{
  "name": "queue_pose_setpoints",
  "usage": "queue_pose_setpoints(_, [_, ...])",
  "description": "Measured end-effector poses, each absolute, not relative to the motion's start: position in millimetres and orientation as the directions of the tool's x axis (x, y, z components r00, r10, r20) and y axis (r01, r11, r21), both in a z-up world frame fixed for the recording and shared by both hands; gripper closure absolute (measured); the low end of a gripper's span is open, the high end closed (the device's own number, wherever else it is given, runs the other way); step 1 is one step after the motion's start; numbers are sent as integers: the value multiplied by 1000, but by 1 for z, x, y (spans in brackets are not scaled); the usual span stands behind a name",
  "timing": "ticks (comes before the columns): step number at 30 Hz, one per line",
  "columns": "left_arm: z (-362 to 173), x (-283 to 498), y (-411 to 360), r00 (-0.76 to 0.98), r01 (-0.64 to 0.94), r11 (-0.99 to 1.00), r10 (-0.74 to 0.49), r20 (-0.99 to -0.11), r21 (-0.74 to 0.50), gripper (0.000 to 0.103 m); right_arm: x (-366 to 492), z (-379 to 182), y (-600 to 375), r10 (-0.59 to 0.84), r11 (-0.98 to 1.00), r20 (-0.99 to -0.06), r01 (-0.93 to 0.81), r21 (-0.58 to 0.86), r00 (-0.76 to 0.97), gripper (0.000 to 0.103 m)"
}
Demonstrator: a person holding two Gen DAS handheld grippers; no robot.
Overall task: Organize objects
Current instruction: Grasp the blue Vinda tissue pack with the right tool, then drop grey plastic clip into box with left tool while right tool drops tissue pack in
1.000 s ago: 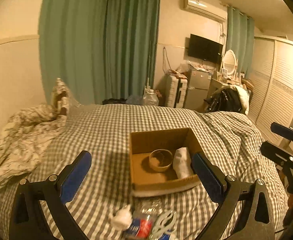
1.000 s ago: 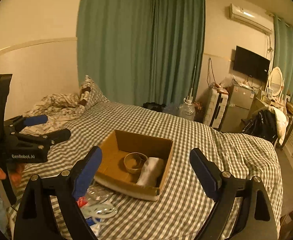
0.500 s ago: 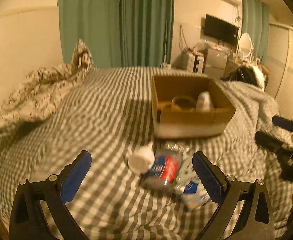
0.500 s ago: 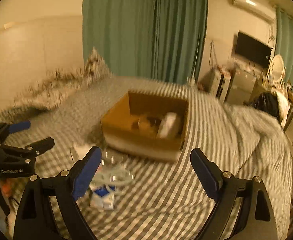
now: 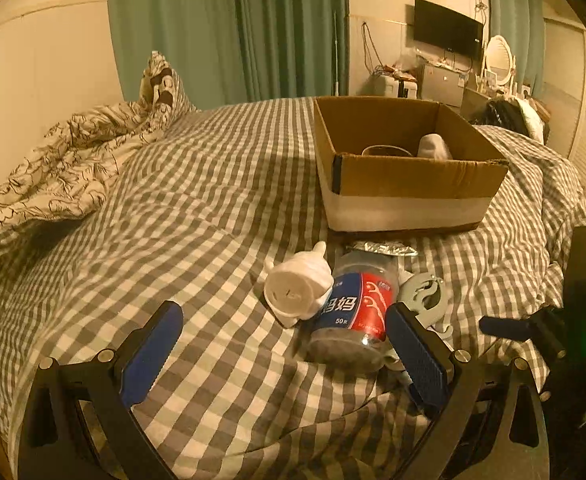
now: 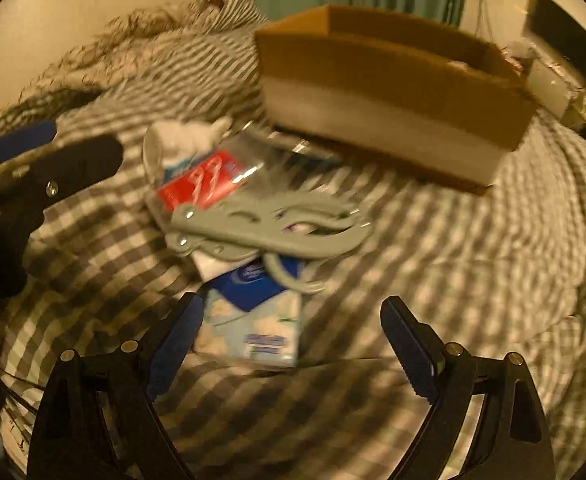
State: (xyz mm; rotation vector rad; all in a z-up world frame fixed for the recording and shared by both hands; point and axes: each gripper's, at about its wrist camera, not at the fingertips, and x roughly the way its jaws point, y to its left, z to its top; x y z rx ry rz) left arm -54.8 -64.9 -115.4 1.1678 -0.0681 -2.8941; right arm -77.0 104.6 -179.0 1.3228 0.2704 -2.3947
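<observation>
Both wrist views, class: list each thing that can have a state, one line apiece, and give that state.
Cardboard box: open-topped, upright on the bed, partly filled.
Clear jar: lying on its side, outside the box.
White rolled sock: on the bed, touching the jar.
Grey hanger clip: lying across the jar and tissue pack.
Tissue pack: flat on the bed.
Left gripper: open, empty.
Right gripper: open, empty.

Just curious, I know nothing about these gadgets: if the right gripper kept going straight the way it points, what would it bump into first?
Probably the blue-and-white tissue pack, lying just ahead of the open right gripper; blur makes depth uncertain.
</observation>
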Motion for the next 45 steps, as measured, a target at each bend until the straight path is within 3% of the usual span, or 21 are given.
queue_pose_setpoints(3, [-117, -57, -65, -712, 0, -999, -28, -702, 39, 0, -78, -188, 98, -251, -894, -858, 447, 27, -449, 15])
queue_pose_setpoints(5, [-119, -57, -64, -706, -2, -999, -29, -708, 43, 0, -77, -195, 96, -254, -887, -866, 461, 31, -431, 30])
queue_pose_setpoints(7, [-121, -56, -61, -701, -10, -999, -29, -713, 50, 0, -75, -197, 97, -255, -879, -868, 477, 24, -425, 51])
queue_pose_setpoints(15, [-126, -53, -41, -687, -34, -996, -40, -726, 88, 0, -53, -161, 132, -232, -885, -830, 463, -36, -507, 51])
queue_pose_setpoints(23, [-142, -60, 12, -644, -158, -984, 40, -764, 81, 1, -59, -124, 198, -185, -948, -772, 318, -23, -608, 51])
queue_pose_setpoints(33, [-177, -97, 57, -533, -279, -960, 186, -826, -36, 19, -75, -129, 235, -211, -964, -768, 260, 59, -605, 51])
queue_pose_setpoints(39, [-195, -115, 72, -571, -303, -947, 87, -816, 111, 19, -80, -138, 247, -248, -960, -772, 257, 113, -586, 51])
queue_pose_setpoints(43, [-195, -117, 76, -557, -330, -939, 114, -822, 93, 47, -82, -143, 246, -244, -960, -780, 255, 112, -576, 51])
queue_pose_setpoints(45, [-194, -113, 75, -548, -339, -938, 134, -826, 72, 51, -81, -141, 245, -244, -960, -777, 257, 109, -581, 51])
